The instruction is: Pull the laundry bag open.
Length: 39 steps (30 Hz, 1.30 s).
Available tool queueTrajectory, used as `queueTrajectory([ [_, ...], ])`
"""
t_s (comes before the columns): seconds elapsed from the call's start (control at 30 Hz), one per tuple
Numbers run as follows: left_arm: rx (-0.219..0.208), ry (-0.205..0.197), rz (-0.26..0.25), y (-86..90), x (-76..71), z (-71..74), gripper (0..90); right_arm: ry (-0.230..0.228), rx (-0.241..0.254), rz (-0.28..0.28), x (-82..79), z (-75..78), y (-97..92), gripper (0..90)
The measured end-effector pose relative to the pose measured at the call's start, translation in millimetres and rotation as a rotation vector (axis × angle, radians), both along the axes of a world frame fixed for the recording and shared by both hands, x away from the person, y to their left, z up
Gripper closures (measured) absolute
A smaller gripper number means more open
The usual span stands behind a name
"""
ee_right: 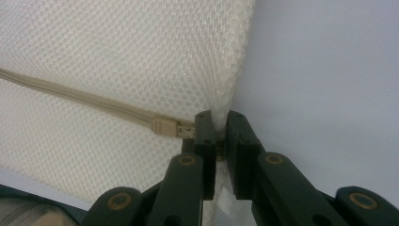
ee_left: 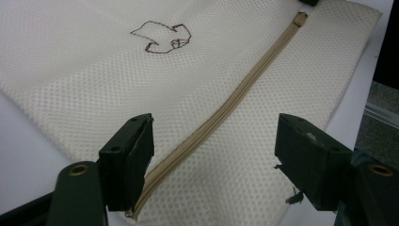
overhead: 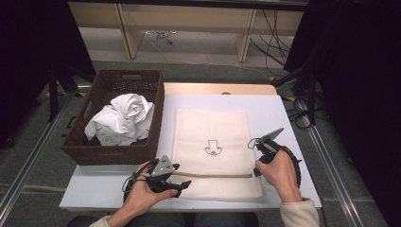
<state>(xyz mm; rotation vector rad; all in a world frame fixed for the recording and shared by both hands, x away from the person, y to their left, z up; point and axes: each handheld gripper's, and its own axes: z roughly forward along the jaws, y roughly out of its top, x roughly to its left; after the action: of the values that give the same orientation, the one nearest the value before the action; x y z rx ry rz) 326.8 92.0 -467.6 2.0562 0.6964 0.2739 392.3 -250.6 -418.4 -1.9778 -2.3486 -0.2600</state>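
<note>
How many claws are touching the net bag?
1 for sure. The right claw pinches the net bag at its edge by the zipper end. The left claw stands open over the zipper's other end; contact is unclear.

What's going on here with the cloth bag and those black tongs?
A person at a white table is working on a cream mesh laundry bag with a gripper in each hand. The right gripper is shut on the bag's edge, next to the end of the tan zipper. The left gripper is open, its jaws on either side of the zipper's other end, not yet pinching it. A brown basket with crumpled white cloth sits to the left.
</note>
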Motion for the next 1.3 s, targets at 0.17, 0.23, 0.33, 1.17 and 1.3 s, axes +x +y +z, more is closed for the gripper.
queueTrajectory([
  [0.17, -0.007, -0.012, -0.016, -9.2, 3.4, 4.6, 28.2, -0.027, 0.003, 0.008, -2.5, 6.1, 0.0, 84.9],
  [0.23, -0.014, -0.020, -0.024, -13.3, 5.9, 6.0, 28.3, -0.077, 0.001, 0.071, -1.8, 4.7, -3.7, 85.0],
  [0.33, -0.026, -0.020, -0.052, -21.4, 9.4, 6.9, 28.2, -0.045, 0.004, 0.016, -4.6, 10.5, 0.5, 85.0],
  [1.17, -0.043, -0.042, -0.215, -89.6, 25.0, 11.8, 23.3, -0.148, 0.023, 0.048, -7.4, 17.2, -2.4, 84.8],
  [1.3, -0.033, -0.039, -0.221, -93.4, 26.2, 14.6, 21.8, -0.112, 0.027, -0.001, -9.3, 20.9, 0.9, 84.8],
])
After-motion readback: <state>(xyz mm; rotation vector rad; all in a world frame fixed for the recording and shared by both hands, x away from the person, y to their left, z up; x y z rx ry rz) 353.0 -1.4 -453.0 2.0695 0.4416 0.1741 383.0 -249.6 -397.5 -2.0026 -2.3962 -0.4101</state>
